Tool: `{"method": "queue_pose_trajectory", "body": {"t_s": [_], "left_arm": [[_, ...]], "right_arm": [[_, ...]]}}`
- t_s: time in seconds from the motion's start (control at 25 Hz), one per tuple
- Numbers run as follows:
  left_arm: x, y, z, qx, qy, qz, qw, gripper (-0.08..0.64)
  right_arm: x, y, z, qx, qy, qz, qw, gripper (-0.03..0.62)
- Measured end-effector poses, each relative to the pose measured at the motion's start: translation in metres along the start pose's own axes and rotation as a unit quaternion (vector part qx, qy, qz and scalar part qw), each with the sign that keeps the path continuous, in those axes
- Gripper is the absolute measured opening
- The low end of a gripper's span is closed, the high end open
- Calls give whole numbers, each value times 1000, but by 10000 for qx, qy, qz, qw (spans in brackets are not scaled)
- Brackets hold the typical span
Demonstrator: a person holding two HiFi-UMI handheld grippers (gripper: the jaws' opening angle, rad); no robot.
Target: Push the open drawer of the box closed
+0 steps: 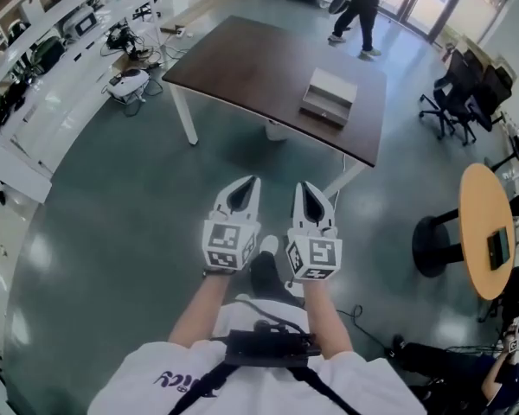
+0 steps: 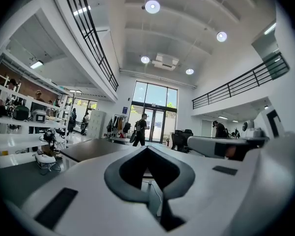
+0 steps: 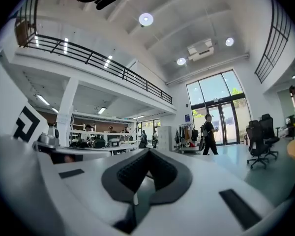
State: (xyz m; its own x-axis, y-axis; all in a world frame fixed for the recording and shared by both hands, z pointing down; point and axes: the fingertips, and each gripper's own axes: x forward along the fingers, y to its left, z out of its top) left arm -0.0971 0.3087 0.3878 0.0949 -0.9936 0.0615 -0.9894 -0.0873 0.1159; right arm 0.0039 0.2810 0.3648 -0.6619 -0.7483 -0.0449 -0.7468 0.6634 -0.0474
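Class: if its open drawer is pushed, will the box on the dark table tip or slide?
The box looks low and flat, so tipping seems unlikely. It sits free on a smooth table, so it may slide when its drawer is pushed.

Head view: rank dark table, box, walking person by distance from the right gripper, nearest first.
From the right gripper, jaws shut, held low at centre:
1. dark table: straight ahead; its near edge comes closest.
2. box: on the table's right part, set back from that edge.
3. walking person: beyond the table, far right, by the glass doors.
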Motion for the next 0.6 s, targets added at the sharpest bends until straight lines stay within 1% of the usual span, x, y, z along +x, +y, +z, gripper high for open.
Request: {"method": "queue_pose_trajectory", "body": {"t_s": [0.04, 0.08, 0.16, 0.24, 0.44, 0.6], "left_arm": [[13, 5, 1, 29, -4, -17, 10000, 9], [27, 9, 3, 54, -13, -33, 10000, 9], [58, 19, 8, 104, -6, -56, 9999, 9], [92, 28, 18, 157, 7, -60, 9999, 9], [185, 46, 50, 322, -165, -107, 9993, 9], [257, 50, 58, 283, -240, -256, 9990, 9]], "right_arm": [[16, -4, -3, 1, 27, 23, 10000, -5], [32, -9, -5, -98, 65, 44, 9999, -6], [62, -19, -5, -432, 119, 95, 9989, -6], [93, -32, 2, -596, 109, 140, 9981, -6], [171, -84, 23, -516, -30, 122, 9986, -5], [223, -128, 13, -354, 25, 85, 9993, -5]]}}
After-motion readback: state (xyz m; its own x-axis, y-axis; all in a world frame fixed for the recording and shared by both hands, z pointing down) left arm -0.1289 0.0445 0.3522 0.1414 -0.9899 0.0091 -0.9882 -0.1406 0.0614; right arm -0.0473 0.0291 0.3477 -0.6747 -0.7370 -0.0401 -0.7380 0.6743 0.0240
